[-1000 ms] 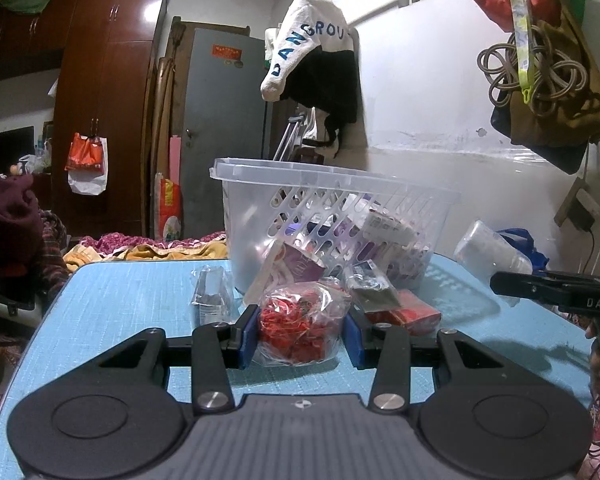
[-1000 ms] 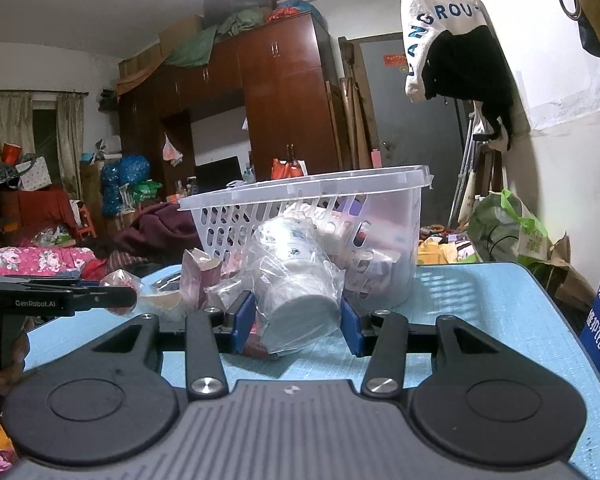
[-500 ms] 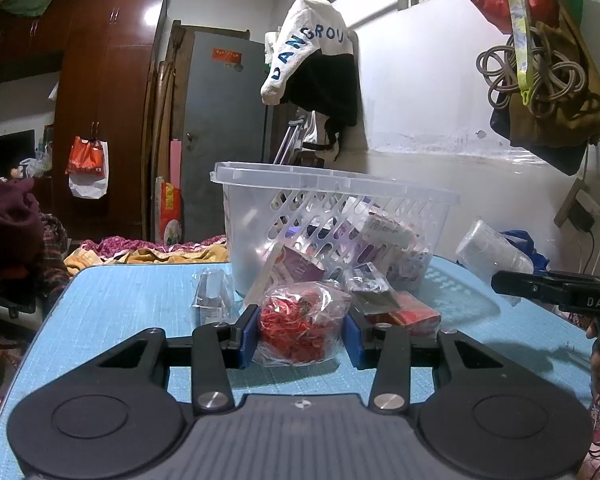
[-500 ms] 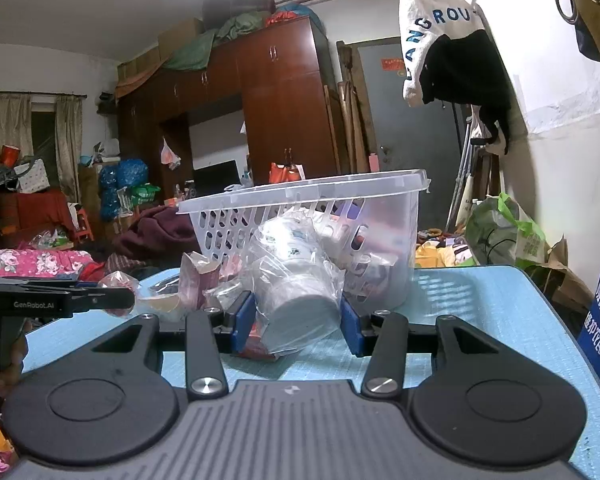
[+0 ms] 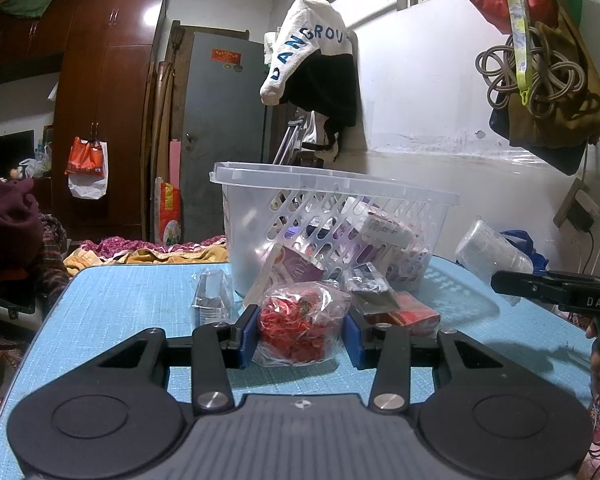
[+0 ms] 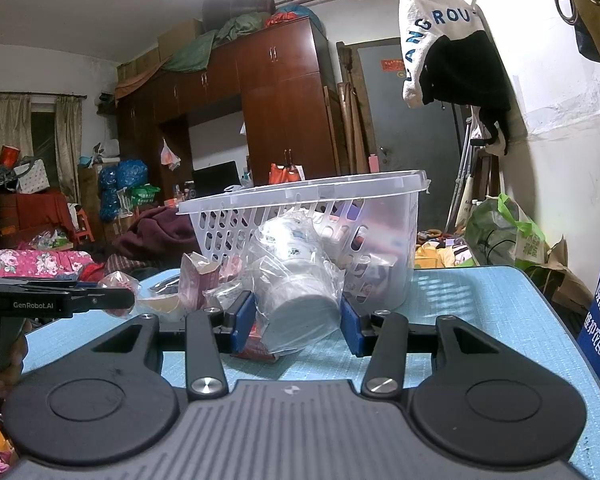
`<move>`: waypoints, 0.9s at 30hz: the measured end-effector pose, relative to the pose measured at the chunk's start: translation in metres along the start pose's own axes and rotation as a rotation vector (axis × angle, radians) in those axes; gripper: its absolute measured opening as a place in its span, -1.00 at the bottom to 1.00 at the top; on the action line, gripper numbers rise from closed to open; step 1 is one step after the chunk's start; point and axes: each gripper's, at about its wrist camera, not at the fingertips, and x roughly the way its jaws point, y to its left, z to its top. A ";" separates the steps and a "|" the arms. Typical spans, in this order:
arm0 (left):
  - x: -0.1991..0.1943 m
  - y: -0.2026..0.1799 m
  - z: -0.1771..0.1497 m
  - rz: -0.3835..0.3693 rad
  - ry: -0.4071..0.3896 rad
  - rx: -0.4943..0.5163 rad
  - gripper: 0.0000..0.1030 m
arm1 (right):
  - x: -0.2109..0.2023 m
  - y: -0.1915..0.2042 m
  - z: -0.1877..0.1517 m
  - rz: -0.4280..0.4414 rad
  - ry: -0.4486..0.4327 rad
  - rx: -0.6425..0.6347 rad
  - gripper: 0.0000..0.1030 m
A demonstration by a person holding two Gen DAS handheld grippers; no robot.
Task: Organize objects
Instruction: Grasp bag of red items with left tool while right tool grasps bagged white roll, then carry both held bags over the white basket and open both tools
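Left wrist view: at lower centre, a crinkled clear bag of red bits (image 5: 300, 326) was clamped on the blue table mat (image 5: 112, 300) by the narrowly parted left gripper (image 5: 300, 330), apparently for lifting into the white slotted plastic basket (image 5: 332, 196) behind, while the right gripper (image 6: 298, 320), lower centre, was closed likewise on a plastic-wrapped white cup (image 6: 296, 292).

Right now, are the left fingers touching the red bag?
Touching. The left wrist view shows both blue fingers pressed against the sides of the red bag, no gap either side.

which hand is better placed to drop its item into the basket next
Probably the right. Both tools are shut on a load: the right tool on the wrapped cup, the left tool on the red bag. The cup sits closer to the basket.
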 end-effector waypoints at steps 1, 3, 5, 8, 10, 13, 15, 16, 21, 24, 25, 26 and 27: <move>0.000 0.000 0.000 0.001 -0.001 0.000 -0.09 | 0.000 0.000 0.000 0.000 0.000 0.000 -0.04; 0.000 0.000 0.000 0.001 -0.001 0.000 -0.09 | -0.001 0.000 0.000 -0.001 -0.002 0.000 -0.04; 0.000 0.000 0.000 0.001 -0.008 0.000 -0.09 | -0.001 0.000 0.000 -0.002 -0.003 0.000 -0.04; -0.006 0.000 -0.001 0.004 -0.053 -0.002 -0.09 | -0.004 0.000 0.000 -0.008 -0.026 -0.003 -0.04; -0.013 0.000 -0.002 0.012 -0.098 -0.005 -0.09 | -0.009 0.000 -0.001 -0.016 -0.049 -0.002 -0.04; -0.016 0.003 0.004 -0.020 -0.134 -0.041 -0.09 | -0.018 -0.002 0.009 0.005 -0.087 0.024 -0.04; -0.016 0.000 0.020 -0.037 -0.166 -0.033 -0.09 | -0.021 0.001 0.026 0.009 -0.118 0.009 -0.04; -0.013 -0.002 0.033 -0.045 -0.181 -0.027 -0.09 | -0.019 0.004 0.037 0.002 -0.125 -0.016 -0.04; 0.031 -0.013 0.113 -0.091 -0.155 -0.045 -0.09 | 0.030 0.018 0.107 -0.029 -0.079 -0.131 -0.04; 0.074 -0.019 0.147 -0.048 -0.106 -0.038 -0.07 | 0.070 0.015 0.136 -0.068 -0.026 -0.164 -0.02; 0.087 -0.019 0.150 -0.019 -0.095 -0.036 0.01 | 0.081 0.014 0.141 -0.075 -0.015 -0.168 0.00; 0.103 -0.018 0.152 0.024 -0.065 -0.024 0.24 | 0.094 0.011 0.145 -0.089 0.007 -0.180 0.18; 0.114 -0.017 0.151 0.052 -0.034 -0.015 0.31 | 0.101 0.010 0.144 -0.107 0.027 -0.185 0.48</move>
